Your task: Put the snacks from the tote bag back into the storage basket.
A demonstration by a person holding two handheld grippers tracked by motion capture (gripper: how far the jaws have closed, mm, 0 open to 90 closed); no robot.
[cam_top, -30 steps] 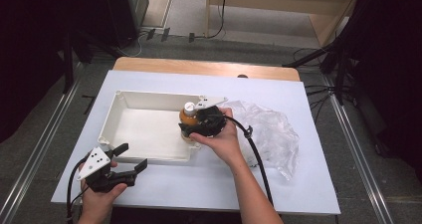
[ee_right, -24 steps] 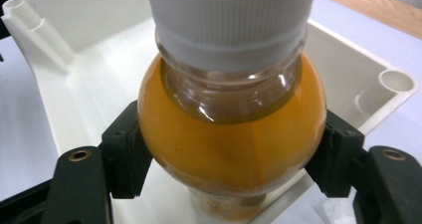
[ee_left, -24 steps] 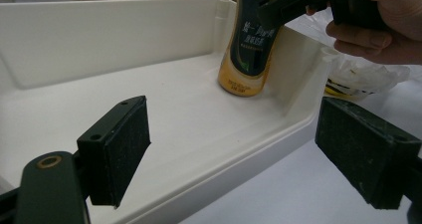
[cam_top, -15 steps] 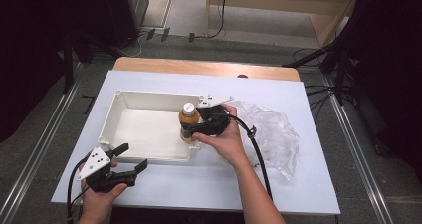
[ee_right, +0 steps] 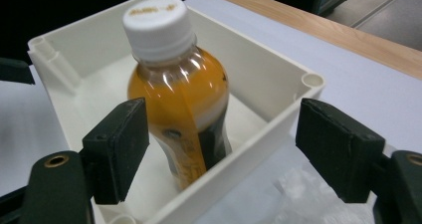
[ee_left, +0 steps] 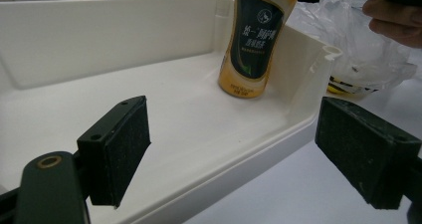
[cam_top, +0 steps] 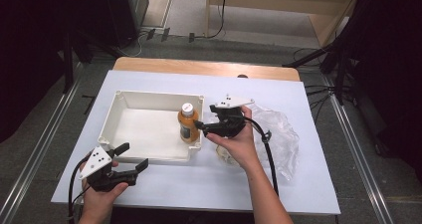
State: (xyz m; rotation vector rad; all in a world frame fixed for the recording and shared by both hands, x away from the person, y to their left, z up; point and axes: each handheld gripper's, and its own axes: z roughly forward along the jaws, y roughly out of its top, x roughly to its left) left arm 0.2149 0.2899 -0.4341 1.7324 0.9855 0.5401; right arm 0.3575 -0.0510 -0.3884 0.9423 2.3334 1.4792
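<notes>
An orange drink bottle (cam_top: 188,127) (ee_left: 254,40) (ee_right: 179,99) with a white cap stands upright inside the white bin (cam_top: 149,97) (ee_left: 99,35) (ee_right: 308,79), against its right wall. My right gripper (cam_top: 204,127) (ee_right: 226,152) sits just outside that wall, pointing at the bottle. Its jaws have just been opening, and now stand wide with nothing between the pads. At the bin's front left corner, my left gripper (cam_top: 132,156) (ee_left: 249,149) rests low over the table, open and empty.
A crumpled clear plastic bag (cam_top: 278,134) (ee_left: 358,40) (ee_right: 298,194) lies right of the bin, under my right hand, with something yellow (ee_left: 348,87) inside. The white table sheet (cam_top: 298,184) ends in a wooden edge (cam_top: 199,67) at the back.
My right gripper has let go of the bottle, opened and drawn back to the right, outside the bin wall. The bottle stays standing in the bin. My left gripper has not moved.
</notes>
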